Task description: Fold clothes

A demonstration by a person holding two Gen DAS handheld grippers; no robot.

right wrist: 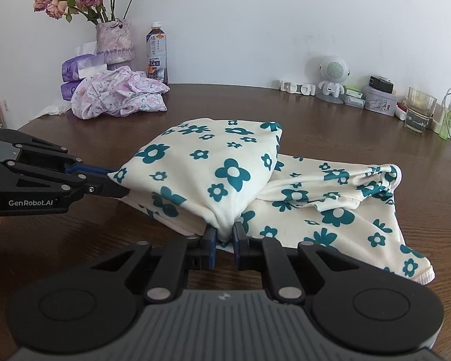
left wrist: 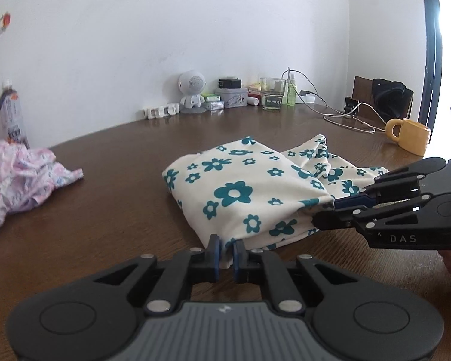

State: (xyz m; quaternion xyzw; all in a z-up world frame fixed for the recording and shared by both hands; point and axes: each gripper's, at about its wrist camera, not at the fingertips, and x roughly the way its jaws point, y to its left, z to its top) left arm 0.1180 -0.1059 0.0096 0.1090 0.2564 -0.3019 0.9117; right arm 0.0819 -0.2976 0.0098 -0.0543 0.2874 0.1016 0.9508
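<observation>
Cream cloth with teal flowers (right wrist: 213, 165) lies mid-bench, part folded; the right tool (right wrist: 224, 239) pinches its near corner and the left tool (left wrist: 225, 254) another corner, likely to carry a layer over. At ten o'clock, a crumpled pink garment (right wrist: 120, 93) sits apart.

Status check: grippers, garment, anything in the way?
Left gripper and right gripper both shut on the floral garment, top layer half folded. Pink clothes pile well clear.
</observation>
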